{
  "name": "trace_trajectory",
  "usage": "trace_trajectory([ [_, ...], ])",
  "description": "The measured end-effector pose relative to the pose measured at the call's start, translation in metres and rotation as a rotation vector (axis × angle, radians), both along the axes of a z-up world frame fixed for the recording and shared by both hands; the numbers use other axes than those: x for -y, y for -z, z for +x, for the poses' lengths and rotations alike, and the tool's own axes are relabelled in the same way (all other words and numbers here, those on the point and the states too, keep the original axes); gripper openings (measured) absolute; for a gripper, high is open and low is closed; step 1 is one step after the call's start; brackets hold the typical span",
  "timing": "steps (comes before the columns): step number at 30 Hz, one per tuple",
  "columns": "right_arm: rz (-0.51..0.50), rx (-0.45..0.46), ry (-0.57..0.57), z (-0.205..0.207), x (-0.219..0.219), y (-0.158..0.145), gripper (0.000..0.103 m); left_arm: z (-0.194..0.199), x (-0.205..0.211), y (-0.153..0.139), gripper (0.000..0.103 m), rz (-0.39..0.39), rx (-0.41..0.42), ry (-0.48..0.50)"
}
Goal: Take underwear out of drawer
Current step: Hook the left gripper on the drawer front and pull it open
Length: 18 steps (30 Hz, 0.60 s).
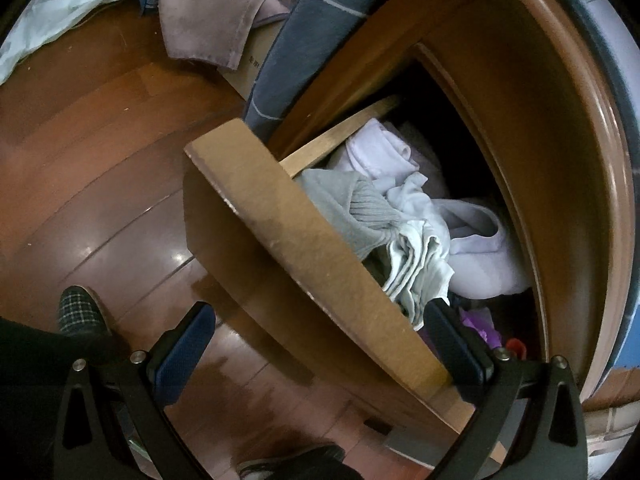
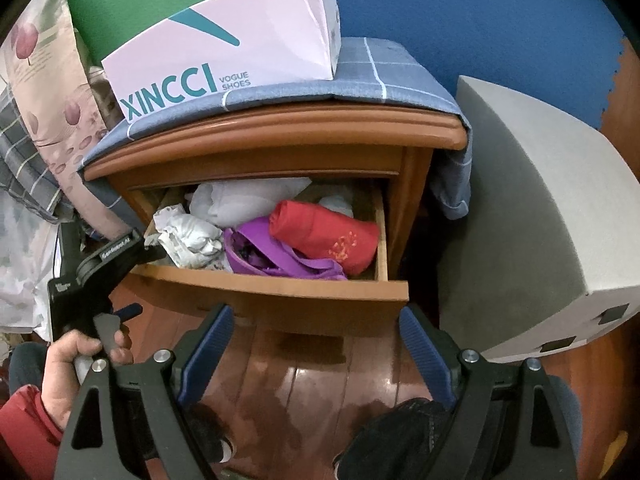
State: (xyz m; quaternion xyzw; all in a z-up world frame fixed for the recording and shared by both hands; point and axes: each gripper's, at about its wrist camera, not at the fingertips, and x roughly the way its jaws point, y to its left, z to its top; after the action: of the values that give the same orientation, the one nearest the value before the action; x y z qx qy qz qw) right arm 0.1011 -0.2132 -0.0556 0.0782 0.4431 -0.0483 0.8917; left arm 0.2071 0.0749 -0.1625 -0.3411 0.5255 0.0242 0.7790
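The wooden drawer (image 2: 280,290) of a nightstand stands pulled out and is full of clothes. In the right wrist view, a purple undergarment (image 2: 280,260) lies at the front, with a rolled red garment (image 2: 324,236) beside it and crumpled white fabric (image 2: 188,236) to the left. My right gripper (image 2: 316,344) is open, below the drawer front and apart from it. My left gripper (image 1: 320,342) is open and straddles the drawer's front panel (image 1: 304,240), one finger inside by pale folded cloth (image 1: 416,264). A hand (image 2: 76,356) holds the left gripper (image 2: 116,256) at the drawer's left corner.
A shoe box (image 2: 224,56) sits on a blue checked cloth (image 2: 380,76) over the nightstand top. A grey block (image 2: 532,220) stands to the right. Bedding (image 2: 36,128) is piled at the left. The wooden floor (image 1: 100,152) and a slippered foot (image 1: 78,310) lie below.
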Motion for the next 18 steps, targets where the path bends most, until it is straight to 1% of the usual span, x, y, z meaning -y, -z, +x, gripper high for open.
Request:
trace_trajectory([
  [2, 0.001, -0.006, -0.010, 0.002, 0.002, -0.001, 0.087, -0.002, -0.002, 0.001, 0.103, 0.007, 0.001, 0.007],
  [5, -0.010, -0.017, -0.028, 0.006, 0.005, -0.005, 0.087, -0.007, -0.006, 0.011, 0.103, 0.004, -0.007, 0.010],
  [9, 0.004, -0.046, -0.052, 0.012, 0.011, -0.007, 0.087, -0.005, -0.013, 0.020, 0.103, 0.015, -0.012, 0.018],
  [15, 0.016, -0.087, -0.085, 0.020, 0.015, -0.008, 0.087, -0.014, -0.019, 0.022, 0.103, -0.003, -0.027, 0.025],
  [18, 0.001, -0.108, -0.101, 0.025, 0.016, -0.007, 0.087, -0.023, -0.023, 0.023, 0.103, 0.003, -0.033, 0.035],
])
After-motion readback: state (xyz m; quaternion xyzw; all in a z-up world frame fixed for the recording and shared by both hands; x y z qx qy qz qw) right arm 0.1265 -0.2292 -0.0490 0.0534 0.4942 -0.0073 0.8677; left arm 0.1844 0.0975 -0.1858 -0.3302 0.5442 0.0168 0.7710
